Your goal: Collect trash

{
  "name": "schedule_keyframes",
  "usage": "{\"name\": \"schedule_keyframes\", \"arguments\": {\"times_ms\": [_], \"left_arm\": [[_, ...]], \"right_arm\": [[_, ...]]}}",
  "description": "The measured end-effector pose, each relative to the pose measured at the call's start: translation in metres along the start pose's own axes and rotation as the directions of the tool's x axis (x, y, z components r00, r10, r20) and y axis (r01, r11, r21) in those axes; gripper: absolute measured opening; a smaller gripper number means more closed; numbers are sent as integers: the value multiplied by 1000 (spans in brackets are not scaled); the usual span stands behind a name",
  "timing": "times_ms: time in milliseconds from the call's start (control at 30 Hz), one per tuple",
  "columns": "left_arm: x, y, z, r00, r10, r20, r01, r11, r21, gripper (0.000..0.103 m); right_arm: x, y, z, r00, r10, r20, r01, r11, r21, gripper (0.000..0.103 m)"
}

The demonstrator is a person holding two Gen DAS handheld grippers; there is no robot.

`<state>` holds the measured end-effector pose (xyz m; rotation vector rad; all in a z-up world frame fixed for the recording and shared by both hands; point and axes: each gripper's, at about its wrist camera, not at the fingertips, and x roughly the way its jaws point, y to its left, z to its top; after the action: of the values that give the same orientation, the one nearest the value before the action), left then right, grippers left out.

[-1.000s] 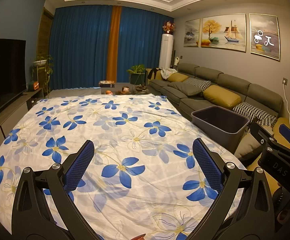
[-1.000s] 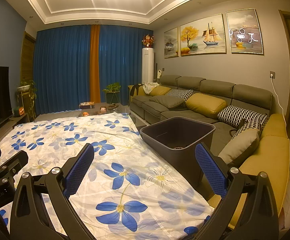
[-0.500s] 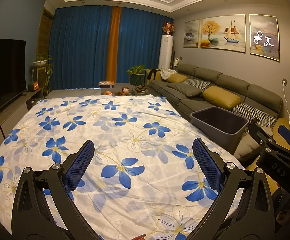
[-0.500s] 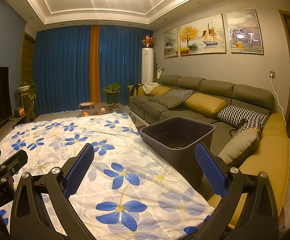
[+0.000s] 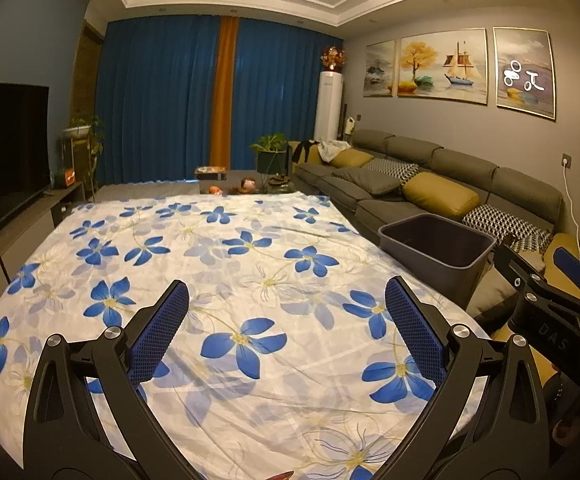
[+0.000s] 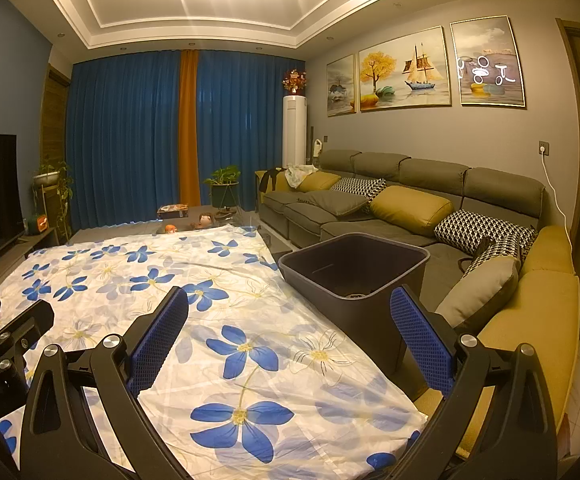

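The left gripper (image 5: 288, 320) hovers over the near part of the surface with its two blue-padded fingers spread wide and nothing between them; the right gripper (image 6: 290, 320) is also wide open and empty, over the near right corner of the surface; in the left wrist view the right gripper shows at the right edge, beyond the cloth. The surface is covered by a white cloth with blue flowers (image 5: 218, 264), which reaches from the near edge to the far edge; I cannot see any piece of trash on it. The dark grey bin (image 6: 353, 268), open at the top, stands just beside the right edge of the surface, between the cloth and the grey sofa (image 6: 409, 184); on the bottom of the bin one small thing lies, too small to tell what. Behind the far edge some small objects (image 5: 246, 186) stand on a low table, before the blue curtains (image 5: 158, 100).
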<state>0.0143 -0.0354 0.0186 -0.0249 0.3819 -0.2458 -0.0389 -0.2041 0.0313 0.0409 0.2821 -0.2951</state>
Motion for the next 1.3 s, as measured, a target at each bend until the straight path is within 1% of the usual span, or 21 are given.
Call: {"name": "schedule_keyframes", "arguments": {"times_ms": [67,133,167,933,1200,1300], "left_arm": [[2,-2,0,1000,-5,-5,5,1000,14,87],[3,-1,0,1000,-15,-11,15,1000,22,82],[3,-2,-1,1000,-18,-13,18,1000,23,82],[1,-1,2,1000,-23,-4,23,1000,12,82],[-1,-3,2,1000,-12,5,12,1000,13,86],[-3,-2,2,1000,-2,9,1,1000,12,90]], "right_arm": [[0,0,0,1000,-1,0,1,1000,1,97],[0,0,0,1000,-1,0,1,1000,1,97],[0,0,0,1000,-1,1,1,1000,1,97],[-2,0,2,1000,0,3,0,1000,4,97],[-1,0,4,1000,-1,2,1,1000,5,97],[-1,1,4,1000,-1,6,1,1000,8,97]]}}
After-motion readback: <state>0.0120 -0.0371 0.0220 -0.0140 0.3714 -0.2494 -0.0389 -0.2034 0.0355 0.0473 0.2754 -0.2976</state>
